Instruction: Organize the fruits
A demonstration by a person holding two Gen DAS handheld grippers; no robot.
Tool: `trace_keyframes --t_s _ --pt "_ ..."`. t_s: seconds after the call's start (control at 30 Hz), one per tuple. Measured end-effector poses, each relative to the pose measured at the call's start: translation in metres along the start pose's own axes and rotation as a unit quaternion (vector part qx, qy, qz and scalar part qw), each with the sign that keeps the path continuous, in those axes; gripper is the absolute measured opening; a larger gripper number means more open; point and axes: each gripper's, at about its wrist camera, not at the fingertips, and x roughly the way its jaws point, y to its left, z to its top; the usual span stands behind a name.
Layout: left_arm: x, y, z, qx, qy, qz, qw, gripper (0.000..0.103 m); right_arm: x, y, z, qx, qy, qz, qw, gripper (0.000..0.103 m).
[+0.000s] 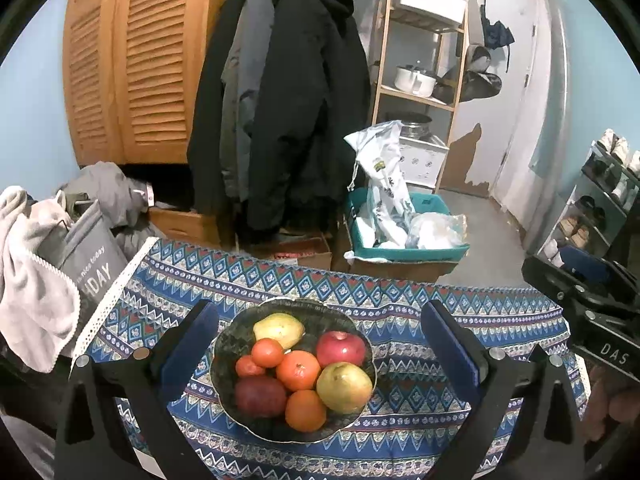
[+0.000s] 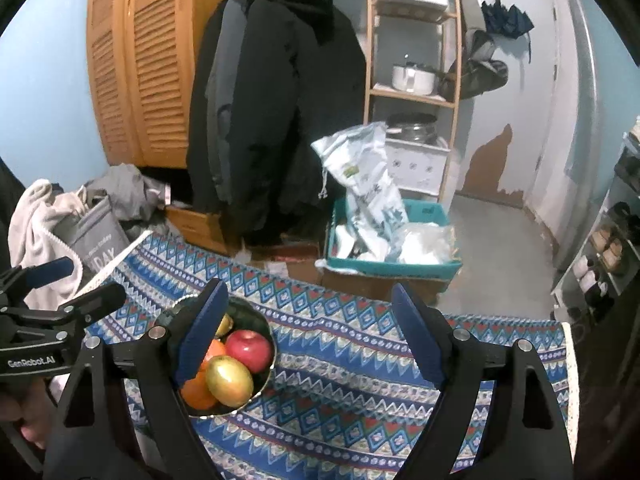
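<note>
While you held both claws above the patterned cloth (image 1: 400, 420), your left gripper (image 1: 320, 344) was spread wide and empty, the bowl (image 1: 228, 344) of fruit lying between its fingers but untouched. Inside sat a plum (image 1: 260, 396), oranges (image 1: 298, 370), a red apple (image 1: 340, 348) and a yellow one (image 1: 344, 386). Your right gripper (image 2: 308, 336), to the bowl's right, was likewise released, gripping nothing.

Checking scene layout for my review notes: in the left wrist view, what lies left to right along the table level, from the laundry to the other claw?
White towel → grey bag → fruit bowl → right claw.
</note>
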Motion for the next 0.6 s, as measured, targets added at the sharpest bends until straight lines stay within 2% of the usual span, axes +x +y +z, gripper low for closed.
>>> trace_keyframes --t_s 0.6 --pt "-0.023 -0.023 0.01 0.022 -0.039 0.018 0.9988 0.102 -0.027 -0.033 0.005 0.024 -0.035 -0.026 0.999 0.085"
